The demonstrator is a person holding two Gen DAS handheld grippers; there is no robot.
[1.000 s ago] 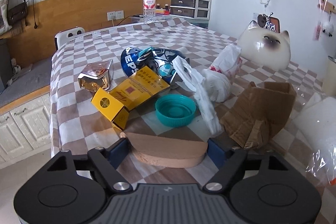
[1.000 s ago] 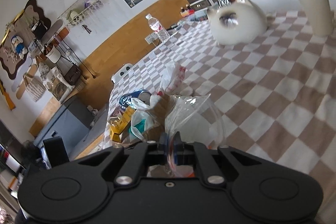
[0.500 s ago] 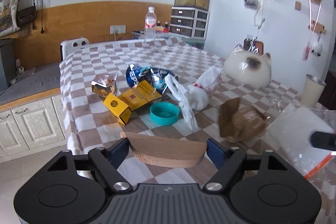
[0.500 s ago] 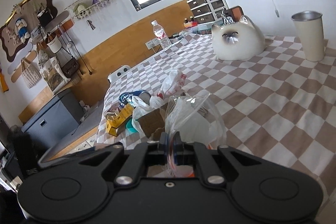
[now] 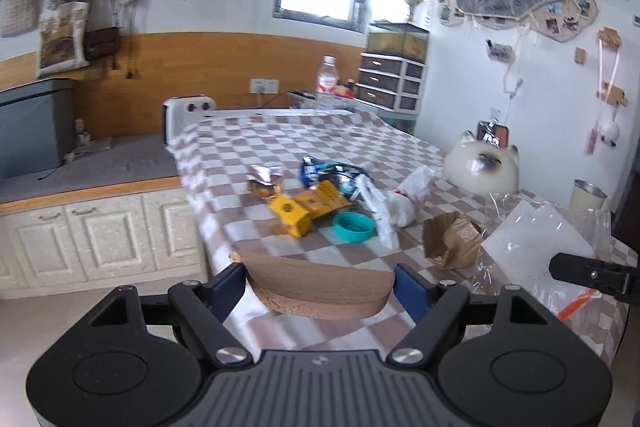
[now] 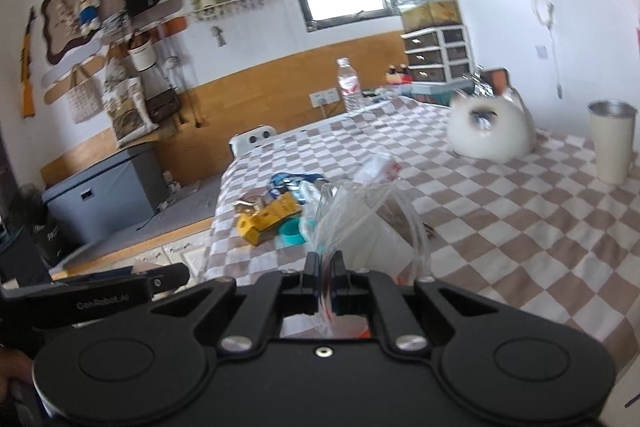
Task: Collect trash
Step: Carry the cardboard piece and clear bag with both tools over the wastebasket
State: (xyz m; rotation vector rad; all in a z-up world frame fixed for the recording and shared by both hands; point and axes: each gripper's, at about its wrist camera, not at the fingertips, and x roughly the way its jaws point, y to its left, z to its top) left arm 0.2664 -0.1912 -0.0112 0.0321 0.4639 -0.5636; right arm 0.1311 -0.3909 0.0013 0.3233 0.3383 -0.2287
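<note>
- Checked cloth covers our worktop (image 5: 280, 135) under a bright window.
- Our left gripper (image 5: 320, 287) squeezes a brown wooden piece (image 5: 320, 285).
- Our right gripper (image 6: 326, 267) pinches a clear plastic bag (image 6: 360, 223).
- Trash sits at 12 o'clock from the wooden piece: a yellow box (image 5: 308, 207) and a teal lid (image 5: 354, 227).

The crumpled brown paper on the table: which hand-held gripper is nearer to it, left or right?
Right. The right hand-held gripper is just beside the crumpled brown paper, clamping the clear plastic bag. The left hand-held gripper holds a wooden piece further off.
</note>
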